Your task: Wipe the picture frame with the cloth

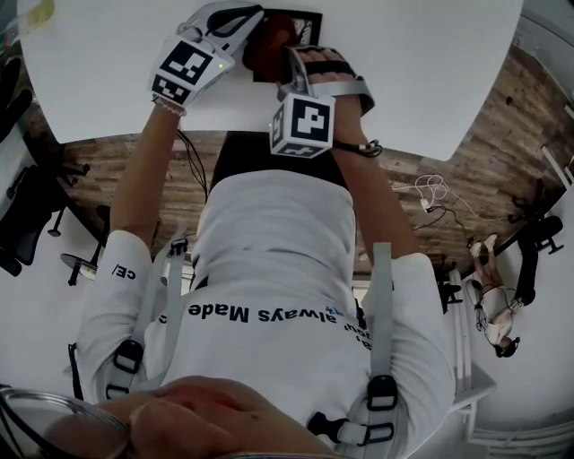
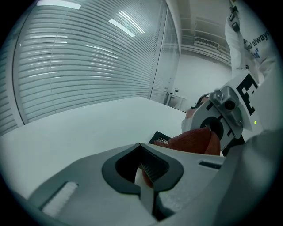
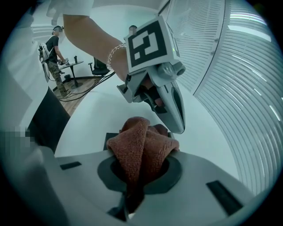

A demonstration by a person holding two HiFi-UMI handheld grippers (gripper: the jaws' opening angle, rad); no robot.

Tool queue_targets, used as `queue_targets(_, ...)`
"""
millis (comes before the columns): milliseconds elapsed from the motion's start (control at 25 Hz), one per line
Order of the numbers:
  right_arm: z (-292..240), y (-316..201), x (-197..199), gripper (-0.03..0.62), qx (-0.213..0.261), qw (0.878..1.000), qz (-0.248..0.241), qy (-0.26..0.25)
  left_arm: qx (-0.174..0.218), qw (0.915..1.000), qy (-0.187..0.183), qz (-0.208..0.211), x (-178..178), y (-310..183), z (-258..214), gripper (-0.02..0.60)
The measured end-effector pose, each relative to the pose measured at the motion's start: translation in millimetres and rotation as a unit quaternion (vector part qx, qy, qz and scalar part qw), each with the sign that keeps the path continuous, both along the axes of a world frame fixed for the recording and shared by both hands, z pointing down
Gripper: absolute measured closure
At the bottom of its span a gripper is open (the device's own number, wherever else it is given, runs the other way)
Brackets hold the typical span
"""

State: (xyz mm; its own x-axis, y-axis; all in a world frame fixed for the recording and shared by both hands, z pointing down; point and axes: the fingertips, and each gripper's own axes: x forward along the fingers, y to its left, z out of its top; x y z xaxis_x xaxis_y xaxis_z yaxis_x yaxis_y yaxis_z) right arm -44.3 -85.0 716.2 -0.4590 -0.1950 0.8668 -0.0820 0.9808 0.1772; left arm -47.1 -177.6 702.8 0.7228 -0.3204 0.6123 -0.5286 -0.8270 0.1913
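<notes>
Two grippers meet over the picture frame (image 1: 303,21), a dark, flat rectangle lying on the white table (image 1: 430,72) in front of the person. The right gripper (image 3: 138,176) pinches a bunched rust-brown cloth (image 3: 141,143) held over the frame. The left gripper (image 2: 140,145) has its jaws pressed together, just beside the cloth. Only the right gripper view shows the cloth's looped weave. Only the head view shows both marker cubes above the frame.
</notes>
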Motion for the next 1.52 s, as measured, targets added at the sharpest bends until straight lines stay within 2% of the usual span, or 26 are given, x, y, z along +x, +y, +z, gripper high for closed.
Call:
queue_targets(240, -4, 17, -7, 0.573, -0.004, 1.0, -0.017, 0.012, -0.01, 0.9995, -0.027, 0.011, -8, 8, 11, 0.578)
queue_targets(440, -1, 22, -3, 0.574, -0.008, 0.999, -0.044, 0.021, -0.017, 0.9995, -0.022, 0.014, -5, 1, 16, 0.578)
queue_targets(640, -3, 50, -15, 0.574, -0.02, 0.997, -0.07, 0.019, -0.018, 0.9995, -0.022, 0.011, -15, 8, 16, 0.578)
queue_targets(920, -8, 71, -4, 0.574, -0.031, 0.994, -0.098, 0.041, -0.017, 0.9995, -0.027, 0.006, -13, 9, 19, 0.578)
queue_targets(1040, -43, 51, 5, 0.574, -0.016, 0.998, -0.06, 0.016, -0.021, 0.9994, -0.028, 0.002, -9, 10, 19, 0.578)
queue_targets(1160, -78, 1, 13, 0.574, 0.038, 0.999, 0.003, -0.003, -0.021, 0.9993, -0.029, -0.001, -12, 9, 19, 0.578)
queue_targets(1240, -84, -29, 16, 0.574, 0.068, 0.997, 0.038, -0.005, -0.019, 0.9993, -0.032, -0.003, -15, 8, 20, 0.578)
queue_targets(1360, -49, -55, 20, 0.574, 0.081, 0.995, 0.06, 0.025, -0.018, 0.9992, -0.034, -0.007, -14, 5, 21, 0.578)
queue_targets(1520, 13, -56, 20, 0.574, 0.044, 0.994, 0.066, 0.072, -0.02, 0.9992, -0.034, -0.01, -7, 3, 22, 0.578)
